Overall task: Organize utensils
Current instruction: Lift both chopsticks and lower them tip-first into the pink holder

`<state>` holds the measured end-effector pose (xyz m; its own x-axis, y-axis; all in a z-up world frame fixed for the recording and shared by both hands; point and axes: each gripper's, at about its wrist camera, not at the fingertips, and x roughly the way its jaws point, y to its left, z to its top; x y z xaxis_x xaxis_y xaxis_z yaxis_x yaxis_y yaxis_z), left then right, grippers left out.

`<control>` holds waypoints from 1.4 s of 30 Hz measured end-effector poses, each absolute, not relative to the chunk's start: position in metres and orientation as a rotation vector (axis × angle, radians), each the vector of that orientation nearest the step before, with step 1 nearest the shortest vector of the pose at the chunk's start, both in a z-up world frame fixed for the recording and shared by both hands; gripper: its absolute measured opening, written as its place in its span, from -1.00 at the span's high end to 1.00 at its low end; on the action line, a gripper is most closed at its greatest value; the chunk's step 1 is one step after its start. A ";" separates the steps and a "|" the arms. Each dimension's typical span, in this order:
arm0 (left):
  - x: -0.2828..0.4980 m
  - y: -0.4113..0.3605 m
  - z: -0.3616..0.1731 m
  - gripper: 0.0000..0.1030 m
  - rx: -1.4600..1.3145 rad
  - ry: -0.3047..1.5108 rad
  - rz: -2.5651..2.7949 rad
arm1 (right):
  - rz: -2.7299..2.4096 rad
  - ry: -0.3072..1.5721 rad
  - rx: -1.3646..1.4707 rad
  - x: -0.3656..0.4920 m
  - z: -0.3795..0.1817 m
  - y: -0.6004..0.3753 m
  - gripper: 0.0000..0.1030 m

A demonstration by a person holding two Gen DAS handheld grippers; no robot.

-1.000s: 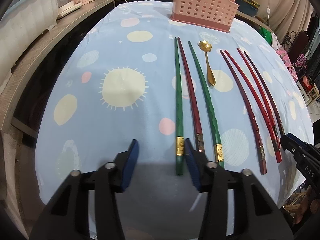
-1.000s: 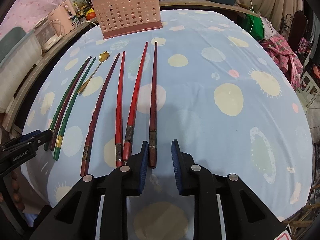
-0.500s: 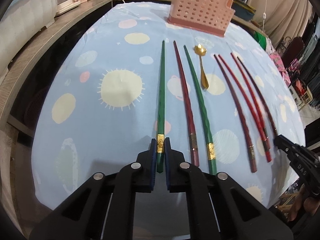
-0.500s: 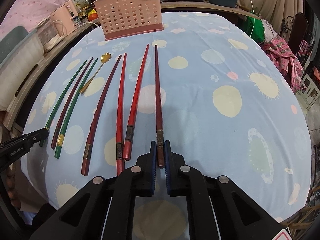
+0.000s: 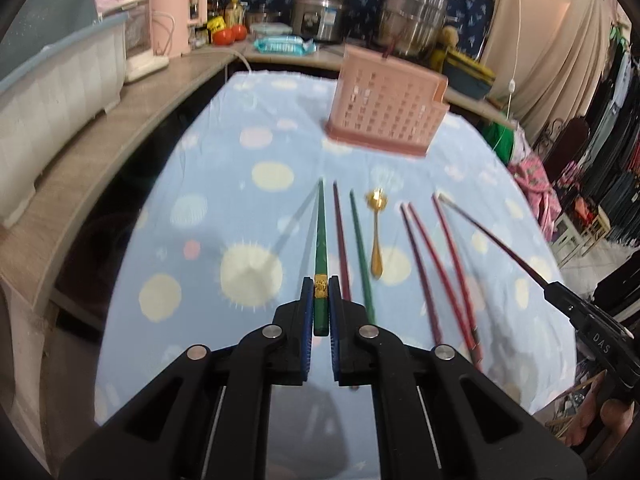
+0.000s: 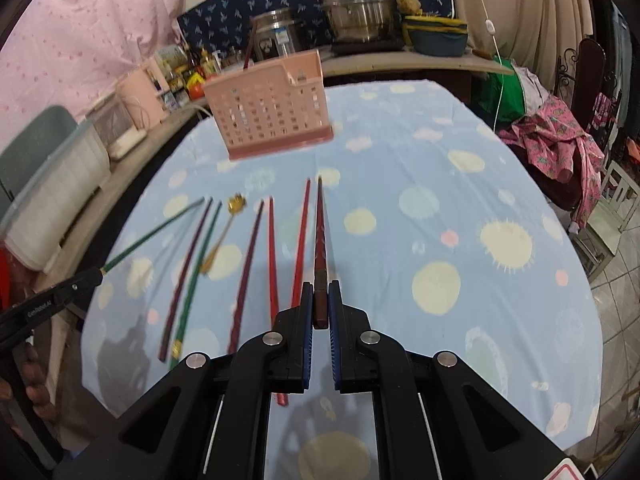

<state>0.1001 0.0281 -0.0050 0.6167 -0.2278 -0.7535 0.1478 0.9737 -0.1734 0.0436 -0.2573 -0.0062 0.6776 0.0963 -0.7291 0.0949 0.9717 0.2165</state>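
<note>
In the left wrist view my left gripper (image 5: 320, 283) is shut on the gold-banded end of a green chopstick (image 5: 321, 236), lifted off the blue spotted cloth (image 5: 224, 168). In the right wrist view my right gripper (image 6: 320, 285) is shut on a dark red chopstick (image 6: 320, 236), also raised. Each gripper shows in the other's view: the right gripper (image 5: 554, 288) at the right edge, the left gripper (image 6: 94, 276) at the left edge. On the cloth lie a gold spoon (image 5: 377, 240), another green chopstick (image 5: 362, 256) and several red ones (image 5: 444, 272). A pink perforated basket (image 5: 386, 118) stands beyond them.
A wooden counter (image 5: 100, 152) curves along the left and back with a grey dish rack (image 5: 52, 92), a pink appliance (image 5: 176, 16), tomatoes and steel pots (image 6: 356, 4). Pink clothes (image 6: 560, 132) are heaped on a chair at the table's right. A hand (image 6: 24, 372) holds the left gripper.
Both grippers went from open beside the chopstick ends to shut on one chopstick each. Both then rose, lifting the green and the dark red chopstick off the cloth.
</note>
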 end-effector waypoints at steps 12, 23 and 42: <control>0.129 0.032 0.050 0.87 -0.089 0.728 -0.202 | -0.024 0.683 0.275 0.074 0.052 -0.283 0.86; 0.173 0.020 0.103 0.87 -0.084 0.594 -0.216 | -0.005 0.555 0.302 0.120 0.108 -0.299 0.86; 0.256 -0.020 0.213 0.87 -0.119 0.328 -0.276 | 0.057 0.375 0.396 0.223 0.187 -0.311 0.86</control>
<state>0.2563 -0.0205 0.2131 0.9095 -0.2862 -0.3015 0.2480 0.9556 -0.1593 0.2233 -0.3107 0.1868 0.9299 0.1269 -0.3453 0.0180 0.9219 0.3870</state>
